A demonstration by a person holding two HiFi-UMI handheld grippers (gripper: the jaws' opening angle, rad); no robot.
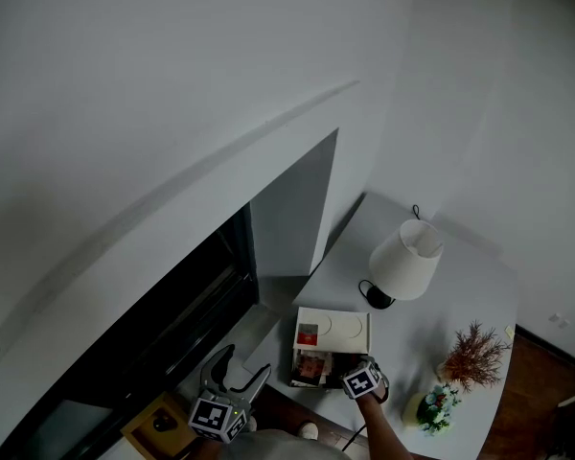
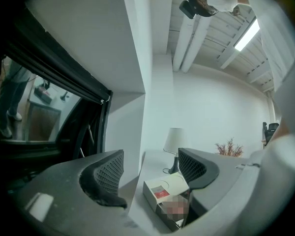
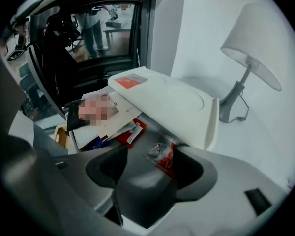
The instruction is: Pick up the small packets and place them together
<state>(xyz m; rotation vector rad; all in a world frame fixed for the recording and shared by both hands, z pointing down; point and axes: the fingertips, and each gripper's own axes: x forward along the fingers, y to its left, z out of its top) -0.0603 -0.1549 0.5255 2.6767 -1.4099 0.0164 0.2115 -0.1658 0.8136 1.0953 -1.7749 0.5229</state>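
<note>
— Whereabouts for the small packet (image 3: 161, 154)?
— Flat on the grey desk (image 3: 265, 146), between the parted jaws of the right tool (image 3: 148, 157), close by one jaw, not yet pinched. Crinkly foil, red and silver, very thin.
— Risk?
— Likely to skid on that slick film, or to catch by a corner only and drop. Could also knock the smooth, round-edged white box (image 3: 172, 104) just behind, or drag the loose papers (image 3: 105, 119) and the second red packet (image 3: 129, 132) beneath it.
— And the left tool (image 2: 151, 167)?
— Wide apart, nothing between, mesh-textured pads bare.
</note>
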